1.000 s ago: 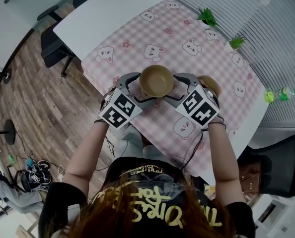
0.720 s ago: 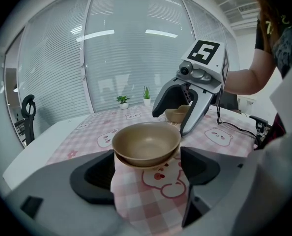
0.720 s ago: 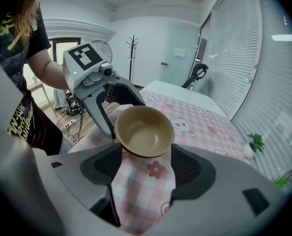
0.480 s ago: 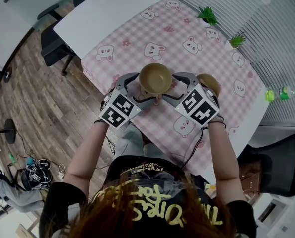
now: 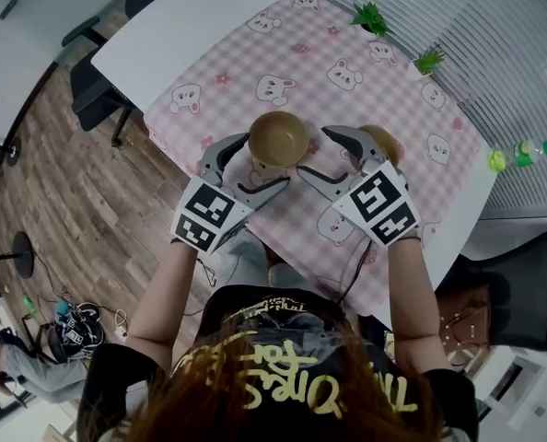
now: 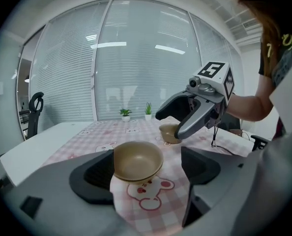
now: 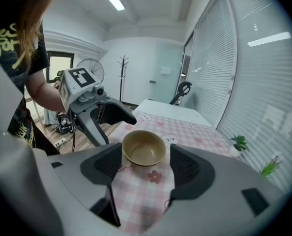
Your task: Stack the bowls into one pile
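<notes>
Bowls unstacked: near bowl (image 5: 278, 138), far bowl (image 5: 387, 142) apart on tablecloth (image 5: 347, 99) | left gripper (image 5: 262, 162), right gripper (image 5: 321, 155) wide open, flanking near bowl, ungripped | stacking all left

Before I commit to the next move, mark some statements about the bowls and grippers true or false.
1. Two bowls are in view: a near bowl and a far bowl. True.
2. The bowls are already stacked. False: they stand apart on the tablecloth.
3. The left gripper and the right gripper both have their jaws apart. True.
4. The right gripper is shut on the far bowl. False: that bowl is in no jaws. The near bowl is the one in line with the right gripper's open jaws.
5. The tablecloth is plain blue. False: it is pink checked with animal prints.
6. Small potted plants stand at the table's far edge. True.
</notes>
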### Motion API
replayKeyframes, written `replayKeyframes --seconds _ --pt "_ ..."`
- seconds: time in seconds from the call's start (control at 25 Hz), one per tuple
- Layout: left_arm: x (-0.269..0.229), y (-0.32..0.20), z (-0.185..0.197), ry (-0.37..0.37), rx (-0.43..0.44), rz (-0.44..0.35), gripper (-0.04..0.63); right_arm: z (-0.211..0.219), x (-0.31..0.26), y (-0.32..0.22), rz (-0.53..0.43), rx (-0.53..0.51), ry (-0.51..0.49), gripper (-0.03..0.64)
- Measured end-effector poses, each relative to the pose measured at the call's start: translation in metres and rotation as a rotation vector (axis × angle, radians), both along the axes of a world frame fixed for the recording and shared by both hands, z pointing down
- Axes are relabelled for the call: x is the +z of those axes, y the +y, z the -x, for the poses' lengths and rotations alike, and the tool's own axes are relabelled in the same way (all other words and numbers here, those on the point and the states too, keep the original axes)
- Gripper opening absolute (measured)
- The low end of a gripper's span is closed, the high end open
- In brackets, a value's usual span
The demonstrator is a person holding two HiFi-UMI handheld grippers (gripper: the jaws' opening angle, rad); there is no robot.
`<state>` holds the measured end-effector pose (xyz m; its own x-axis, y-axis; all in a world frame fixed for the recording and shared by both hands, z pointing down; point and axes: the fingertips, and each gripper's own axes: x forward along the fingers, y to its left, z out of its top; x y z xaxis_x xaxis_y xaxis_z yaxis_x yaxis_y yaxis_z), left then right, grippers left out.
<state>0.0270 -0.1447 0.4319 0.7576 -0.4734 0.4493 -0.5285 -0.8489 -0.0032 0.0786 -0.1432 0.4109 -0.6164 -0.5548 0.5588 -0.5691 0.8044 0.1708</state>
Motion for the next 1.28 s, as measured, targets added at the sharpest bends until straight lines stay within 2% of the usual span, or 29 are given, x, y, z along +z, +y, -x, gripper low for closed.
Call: replayKeyframes --seconds 0.24,0.4,0.56,0.72,0.84,1.04,1.28 --pt "-0.03 0.018 -0.03 0.048 0.069 -0.045 0.426 -0.036 -0.051 0.019 -0.113 0.1 -0.121 0.307" --pt "-0.037 0.029 -0.058 0.056 0.133 -0.059 0.426 -0.067 -0.061 0.033 -0.138 0.151 -0.121 0.307" --pt "-0.041 0.039 -0.092 0.073 0.204 -0.061 0.426 -0.1 -0.054 0.046 -0.146 0.184 -0.06 0.307" --pt "-0.036 0.049 -0.126 0.074 0.263 -0.048 0.428 -0.131 -0.04 0.056 -0.113 0.206 -0.021 0.307" --pt "-0.03 0.056 -0.143 0.066 0.275 -0.044 0.428 -0.148 -0.027 0.065 -0.084 0.21 0.015 0.307" --pt "-0.007 0.043 -0.164 0.05 0.244 0.009 0.43 -0.173 0.007 0.057 -0.013 0.205 0.051 0.307" --pt "0.028 0.032 -0.182 -0.004 0.216 0.045 0.433 -0.187 0.044 0.044 0.062 0.183 0.092 0.307"
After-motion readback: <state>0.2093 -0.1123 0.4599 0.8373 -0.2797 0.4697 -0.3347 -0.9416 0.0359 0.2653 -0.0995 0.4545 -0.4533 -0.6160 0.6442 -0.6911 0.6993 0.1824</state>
